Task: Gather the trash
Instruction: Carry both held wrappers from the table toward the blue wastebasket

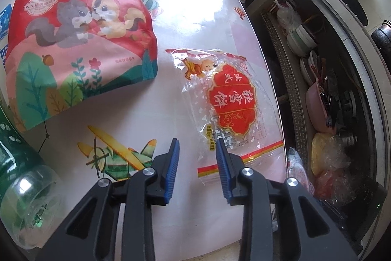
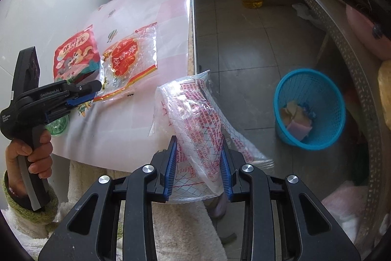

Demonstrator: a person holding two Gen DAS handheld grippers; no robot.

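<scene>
Clamping a crumpled clear bag with pink print [image 2: 195, 129] between their blue pads, the right tongs [image 2: 198, 155] hold it beyond the desk [image 2: 127, 124] edge near the blue basket [image 2: 325, 89] on the floor, while the left tongs [image 1: 197, 153] gape empty over a clear red-labelled wrapper [image 1: 232, 102] beside the red snack bag [image 1: 80, 40].
</scene>
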